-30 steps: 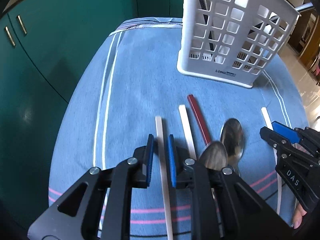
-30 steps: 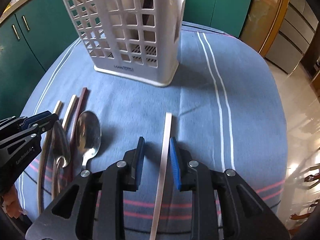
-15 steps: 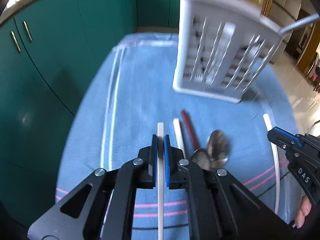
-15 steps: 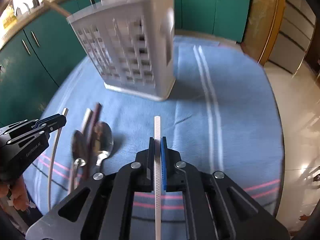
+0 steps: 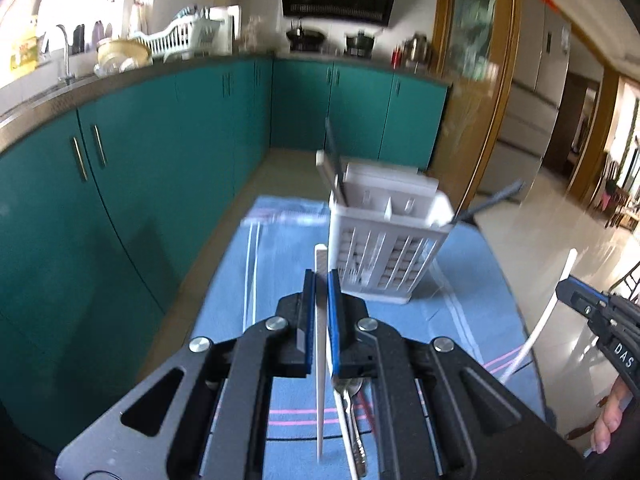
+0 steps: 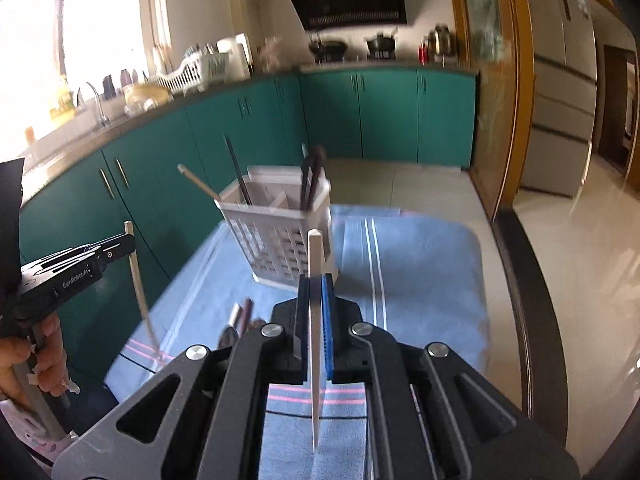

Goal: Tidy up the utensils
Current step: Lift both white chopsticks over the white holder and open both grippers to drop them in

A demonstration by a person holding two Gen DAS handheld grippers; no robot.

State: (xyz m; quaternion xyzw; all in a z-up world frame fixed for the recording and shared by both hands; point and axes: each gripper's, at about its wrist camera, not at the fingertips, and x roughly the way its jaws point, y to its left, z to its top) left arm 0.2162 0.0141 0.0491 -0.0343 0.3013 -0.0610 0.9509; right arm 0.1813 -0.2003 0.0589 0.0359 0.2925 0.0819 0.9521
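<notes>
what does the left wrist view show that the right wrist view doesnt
Only the left wrist view: the left gripper from behind, shut on a white chopstick, with a spoon lying under it on the cloth.

Only the right wrist view: the right gripper from behind, shut on its own white chopstick, and the dark chopsticks standing in the holder's compartment.

Both: the white utensil holder on the blue cloth, the green cabinets, and the other gripper at the frame edge.

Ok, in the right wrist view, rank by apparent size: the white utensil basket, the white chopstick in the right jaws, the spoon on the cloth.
1. White utensil basket
2. White chopstick, enlarged by nearness
3. Spoon, mostly hidden
</notes>
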